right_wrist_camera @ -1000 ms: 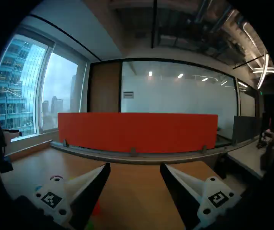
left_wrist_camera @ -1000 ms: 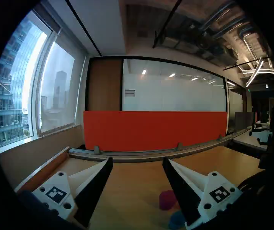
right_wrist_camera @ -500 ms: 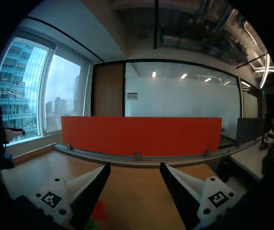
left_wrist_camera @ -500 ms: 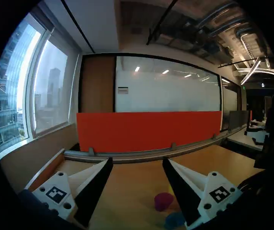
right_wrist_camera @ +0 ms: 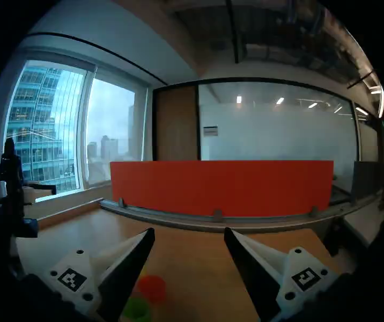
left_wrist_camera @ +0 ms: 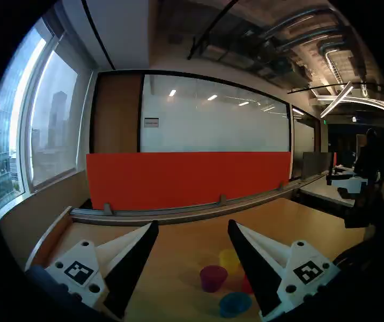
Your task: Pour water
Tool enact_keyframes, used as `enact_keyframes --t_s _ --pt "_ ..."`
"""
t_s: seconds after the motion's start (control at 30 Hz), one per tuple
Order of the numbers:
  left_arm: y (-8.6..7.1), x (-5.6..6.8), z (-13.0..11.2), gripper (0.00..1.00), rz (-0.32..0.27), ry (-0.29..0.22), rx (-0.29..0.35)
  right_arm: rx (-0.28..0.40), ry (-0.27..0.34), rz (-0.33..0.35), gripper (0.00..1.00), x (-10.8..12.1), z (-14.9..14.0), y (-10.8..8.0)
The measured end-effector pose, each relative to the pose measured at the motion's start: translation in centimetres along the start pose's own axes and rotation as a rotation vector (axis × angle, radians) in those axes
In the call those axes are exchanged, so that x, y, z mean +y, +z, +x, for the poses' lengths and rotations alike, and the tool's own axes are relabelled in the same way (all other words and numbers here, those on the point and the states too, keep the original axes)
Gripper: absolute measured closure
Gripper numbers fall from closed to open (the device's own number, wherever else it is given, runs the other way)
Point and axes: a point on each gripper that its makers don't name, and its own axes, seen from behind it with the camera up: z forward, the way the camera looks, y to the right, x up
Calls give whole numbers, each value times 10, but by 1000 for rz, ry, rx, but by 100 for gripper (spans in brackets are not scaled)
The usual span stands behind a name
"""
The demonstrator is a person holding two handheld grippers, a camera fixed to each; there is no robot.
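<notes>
Both claws are spread apart and hold nothing. The left claw [left_wrist_camera: 192,225] and right claw [right_wrist_camera: 189,232] look across the counter [left_wrist_camera: 278,214] toward the orange screen [left_wrist_camera: 186,180]. Well short of that screen stand a purple cup [left_wrist_camera: 213,278], yellow cup [left_wrist_camera: 228,259], blue cup [left_wrist_camera: 235,304], red cup [right_wrist_camera: 152,287] and green cup [right_wrist_camera: 137,309]. I cannot tell which holds water. Likely best: dip lower, centre one cup between the fingers, grip mid-wall and keep it upright.

I see a purple plastic cup [left_wrist_camera: 213,278], a yellow plastic cup [left_wrist_camera: 228,259], a blue plastic cup [left_wrist_camera: 235,304]; the wooden worktop [left_wrist_camera: 181,257] is light brown, the divider panel [left_wrist_camera: 186,180] orange-red.
</notes>
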Motion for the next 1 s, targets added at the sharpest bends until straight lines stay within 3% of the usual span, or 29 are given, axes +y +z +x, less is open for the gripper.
enact_keyframes --t_s 0.27,0.4,0.57,1.0 --pt "2 15 -1 4 -71 13 -8 1 -28 114 0 -26 3 -2" --pt "2 22 3 4 -113 -8 -2 16 -38 175 0 -39 9 -6" --pt "3 24 -1 4 -141 -25 -14 20 -59 212 0 -45 11 -9" --pt "-3 35 0 4 -219 6 -9 -28 -83 300 0 -64 5 -16"
